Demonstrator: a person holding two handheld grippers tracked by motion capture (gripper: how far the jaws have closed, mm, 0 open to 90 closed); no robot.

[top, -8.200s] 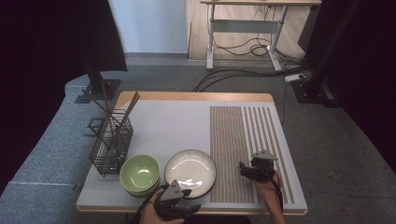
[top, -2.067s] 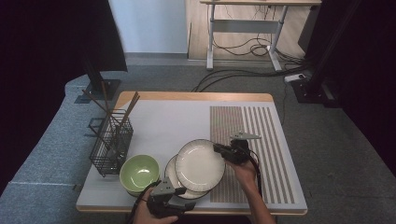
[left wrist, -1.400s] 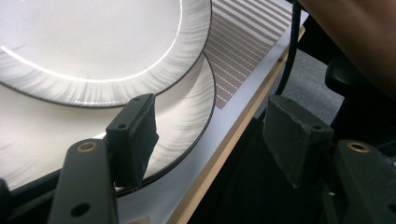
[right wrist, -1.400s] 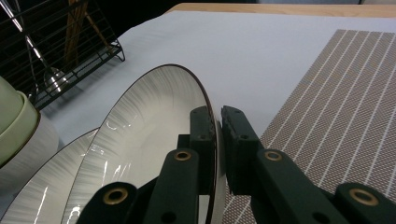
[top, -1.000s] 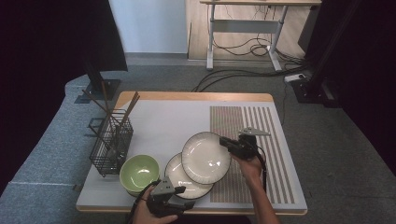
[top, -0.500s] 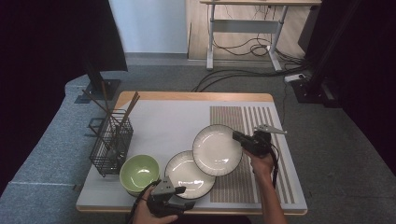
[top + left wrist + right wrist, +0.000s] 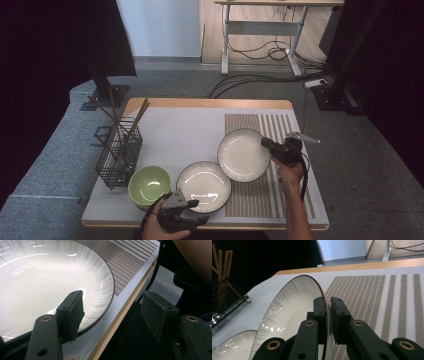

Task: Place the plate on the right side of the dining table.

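A white plate with a thin dark rim (image 7: 243, 154) hangs tilted above the table, partly over the striped mat (image 7: 285, 131). My right gripper (image 7: 267, 145) is shut on its right edge. In the right gripper view the rim of that plate (image 7: 292, 312) runs between the two pads of my right gripper (image 7: 328, 307). A second, matching plate (image 7: 204, 186) lies flat near the table's front edge. My left gripper (image 7: 186, 209) rests at its near rim, open. In the left gripper view my left gripper (image 7: 112, 312) has one pad over the flat plate (image 7: 50, 282) and the other beyond the table edge.
A green bowl (image 7: 148, 186) sits left of the flat plate. A black wire basket (image 7: 119, 152) with wooden chopsticks stands at the left edge. The white table cover (image 7: 175, 135) stretches behind the plates. The floor behind holds cables and desk legs.
My right gripper has carried the held plate rightward, off the flat plate and over the striped mat. The left gripper has stayed where it was.
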